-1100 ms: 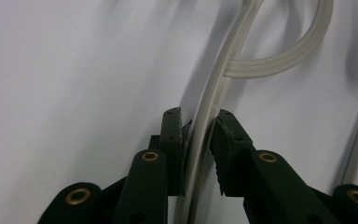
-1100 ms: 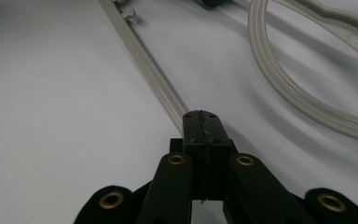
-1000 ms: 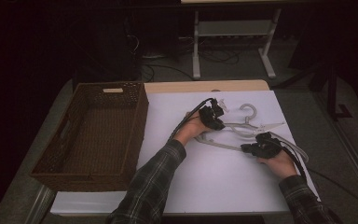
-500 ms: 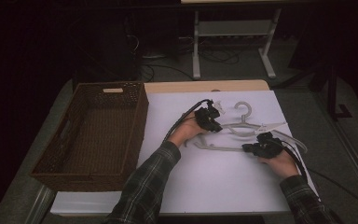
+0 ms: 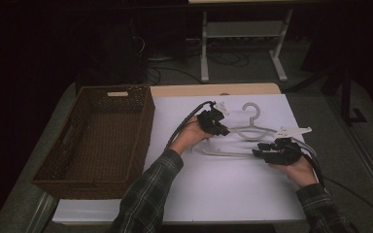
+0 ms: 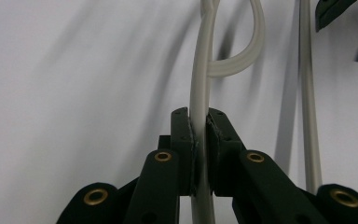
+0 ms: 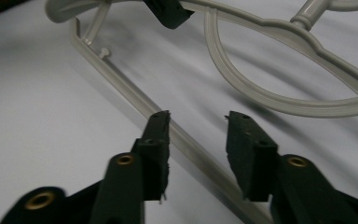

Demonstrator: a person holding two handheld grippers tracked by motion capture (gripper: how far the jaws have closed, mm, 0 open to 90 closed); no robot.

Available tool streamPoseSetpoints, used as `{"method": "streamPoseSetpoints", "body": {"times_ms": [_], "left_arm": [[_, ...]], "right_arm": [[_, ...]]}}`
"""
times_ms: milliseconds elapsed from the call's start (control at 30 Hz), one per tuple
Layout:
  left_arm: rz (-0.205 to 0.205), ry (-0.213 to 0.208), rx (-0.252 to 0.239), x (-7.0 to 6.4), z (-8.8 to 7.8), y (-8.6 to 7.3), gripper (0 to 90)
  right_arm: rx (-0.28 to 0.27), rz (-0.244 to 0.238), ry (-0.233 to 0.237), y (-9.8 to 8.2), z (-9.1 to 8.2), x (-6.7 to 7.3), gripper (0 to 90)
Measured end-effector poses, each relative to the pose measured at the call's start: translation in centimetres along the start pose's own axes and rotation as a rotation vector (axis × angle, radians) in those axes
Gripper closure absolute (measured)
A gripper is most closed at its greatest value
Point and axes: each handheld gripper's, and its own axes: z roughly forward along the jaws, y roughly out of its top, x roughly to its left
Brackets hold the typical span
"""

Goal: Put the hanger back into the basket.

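White table (image 5: 233, 194) — left tool (image 6: 199, 135) clamps hanger (image 6: 200, 93); right tool (image 7: 196, 140) apparently spread.

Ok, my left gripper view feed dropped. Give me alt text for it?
The left tongs are shut on a pale grey hanger, its thin bar pinched between the two black pads and running up toward a curved loop. Behind lies a white table surface, with another straight hanger bar at right.
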Motion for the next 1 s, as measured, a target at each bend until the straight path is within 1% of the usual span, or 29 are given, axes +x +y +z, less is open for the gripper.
{"method": "streamPoseSetpoints", "body": {"times_ms": [33, 100, 167, 333, 500, 567, 700, 733, 767, 867, 967, 1000], "left_arm": [[-0.002, 0.004, 0.002, 0.0, -0.2, 0.1, 83.1], [-0.014, 0.006, -0.013, -0.1, -0.8, 0.2, 83.1], [-0.026, 0.015, -0.029, -0.3, -1.4, 0.4, 83.1], [-0.028, 0.045, -0.048, -0.7, -3.0, 0.9, 83.2], [-0.060, 0.089, -0.053, -0.9, -4.7, 1.3, 83.2], [-0.071, 0.102, -0.060, -1.0, -5.3, 1.4, 83.2], [-0.082, 0.121, -0.065, -1.4, -7.0, 1.8, 83.2], [-0.086, 0.131, -0.066, -1.6, -7.6, 1.9, 83.3], [-0.088, 0.140, -0.067, -1.7, -8.0, 2.0, 83.3], [-0.106, 0.177, -0.067, -2.1, -9.6, 2.2, 83.2], [-0.131, 0.190, -0.076, -2.2, -10.9, 2.1, 83.3], [-0.139, 0.189, -0.087, -2.2, -11.3, 2.1, 83.3]], "right_arm": [[-0.007, 0.000, 0.007, 0.0, -0.2, 0.1, 54.3], [-0.020, -0.009, 0.006, 0.0, -0.7, 0.4, 49.1], [-0.033, -0.017, 0.005, -0.1, -1.3, 0.7, 46.2], [-0.064, -0.029, -0.007, -0.4, -2.3, 1.5, 38.8], [-0.053, -0.055, -0.002, -1.0, -2.5, 2.3, 33.5], [-0.050, -0.062, -0.002, -1.1, -2.5, 2.5, 33.0], [-0.049, -0.058, -0.006, -1.1, -2.4, 2.4, 32.8], [-0.048, -0.057, -0.007, -1.1, -2.4, 2.4, 32.8], [-0.049, -0.056, -0.008, -1.1, -2.4, 2.4, 32.8], [-0.052, -0.055, -0.006, -1.1, -2.4, 2.3, 33.0], [-0.050, -0.056, -0.003, -1.1, -2.3, 2.4, 32.9], [-0.050, -0.057, -0.002, -1.1, -2.3, 2.4, 32.9]]}}
